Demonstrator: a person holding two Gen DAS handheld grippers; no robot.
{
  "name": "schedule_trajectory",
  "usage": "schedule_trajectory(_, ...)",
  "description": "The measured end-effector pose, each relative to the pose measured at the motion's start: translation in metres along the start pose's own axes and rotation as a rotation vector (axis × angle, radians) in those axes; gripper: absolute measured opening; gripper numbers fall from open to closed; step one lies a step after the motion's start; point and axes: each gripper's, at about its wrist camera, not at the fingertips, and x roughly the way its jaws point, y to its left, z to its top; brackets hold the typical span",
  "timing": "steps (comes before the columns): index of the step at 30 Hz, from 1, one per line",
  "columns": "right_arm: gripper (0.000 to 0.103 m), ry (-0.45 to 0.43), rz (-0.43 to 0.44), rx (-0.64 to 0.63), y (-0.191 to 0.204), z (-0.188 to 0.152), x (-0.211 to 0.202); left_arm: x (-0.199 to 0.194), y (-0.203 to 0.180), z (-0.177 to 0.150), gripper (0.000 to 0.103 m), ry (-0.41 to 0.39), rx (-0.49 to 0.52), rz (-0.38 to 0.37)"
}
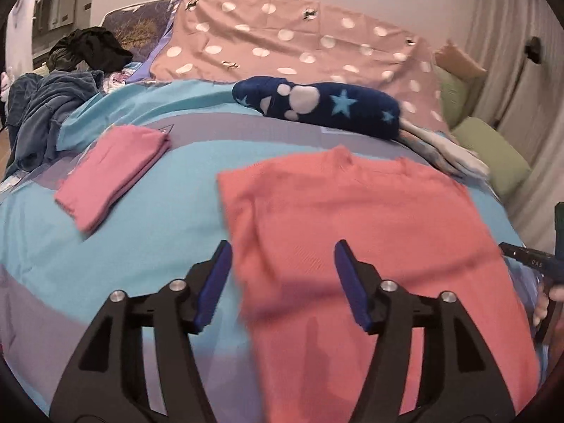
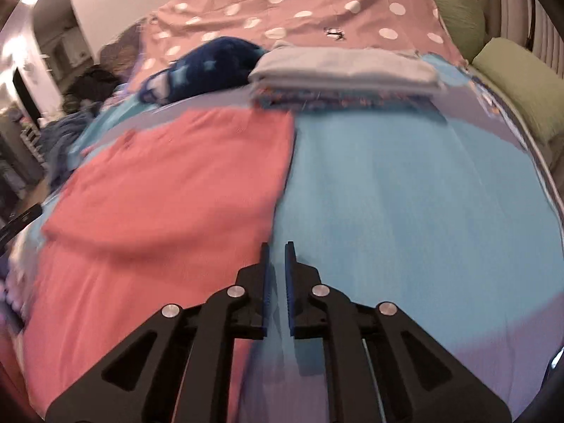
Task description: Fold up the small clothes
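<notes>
Left wrist view: the left gripper (image 1: 282, 264), fingers spread, hovers over the coral garment (image 1: 370, 239) lying flat and unfolded on the bedspread (image 1: 158, 232). The right gripper (image 2: 276, 261) is nearly pressed together, empty. Beyond, a pink garment (image 1: 112, 172) lies folded. Motion blur hides the coral piece's near hem.

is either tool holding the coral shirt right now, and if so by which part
Neither. The left tool is open above the coral shirt; the right tool is nearly shut with nothing between its fingers.
</notes>
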Motion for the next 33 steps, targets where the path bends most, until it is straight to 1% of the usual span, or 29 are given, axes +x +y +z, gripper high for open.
schedule_trajectory(1, 0.012, -0.004, 0.019, 0.009, 0.000, -0.009, -0.009, -0.014, 0.002, -0.013, 0.069, 0.005, 0.017, -0.009)
schedule_trajectory(2, 0.019, -0.010, 0.039, 0.026, -0.002, -0.022, -0.019, -0.025, 0.004, -0.025, 0.070, 0.013, 0.029, -0.023)
schedule_trajectory(3, 0.024, -0.016, 0.056, 0.052, -0.005, -0.035, -0.029, -0.035, 0.006, -0.037, 0.073, 0.023, 0.030, -0.039)
schedule_trajectory(7, 0.027, -0.039, 0.131, 0.178, -0.013, -0.074, -0.058, -0.065, 0.015, -0.085, 0.074, 0.070, -0.029, -0.143)
schedule_trajectory(8, 0.032, -0.041, 0.138, 0.196, -0.013, -0.079, -0.061, -0.069, 0.015, -0.094, 0.074, 0.075, -0.037, -0.154)
schedule_trajectory(9, 0.042, -0.042, 0.141, 0.215, -0.012, -0.086, -0.067, -0.073, 0.015, -0.104, 0.074, 0.081, -0.044, -0.161)
schedule_trajectory(11, 0.051, -0.041, 0.141, 0.214, -0.008, -0.096, -0.074, -0.082, 0.016, -0.121, 0.074, 0.091, -0.063, -0.187)
schedule_trajectory(13, 0.054, -0.032, 0.134, 0.192, 0.001, -0.107, -0.084, -0.091, 0.016, -0.131, 0.074, 0.083, -0.079, -0.211)
schedule_trajectory(15, 0.058, -0.026, 0.150, 0.178, 0.008, -0.117, -0.091, -0.101, 0.016, -0.140, 0.075, 0.086, -0.092, -0.250)
schedule_trajectory(19, 0.058, -0.004, 0.236, 0.197, 0.013, -0.141, -0.103, -0.118, 0.011, -0.160, 0.075, 0.099, -0.092, -0.310)
schedule_trajectory(20, 0.058, -0.004, 0.242, 0.197, 0.014, -0.147, -0.107, -0.121, 0.009, -0.165, 0.075, 0.099, -0.087, -0.319)
schedule_trajectory(25, 0.058, 0.002, 0.266, 0.184, 0.018, -0.178, -0.129, -0.138, 0.002, -0.183, 0.073, 0.105, -0.080, -0.374)
schedule_trajectory(28, 0.059, 0.016, 0.282, 0.188, 0.020, -0.197, -0.142, -0.146, 0.003, -0.193, 0.072, 0.098, -0.105, -0.379)
schedule_trajectory(33, 0.059, 0.046, 0.251, 0.146, 0.031, -0.220, -0.157, -0.162, 0.004, -0.212, 0.069, 0.101, -0.141, -0.393)
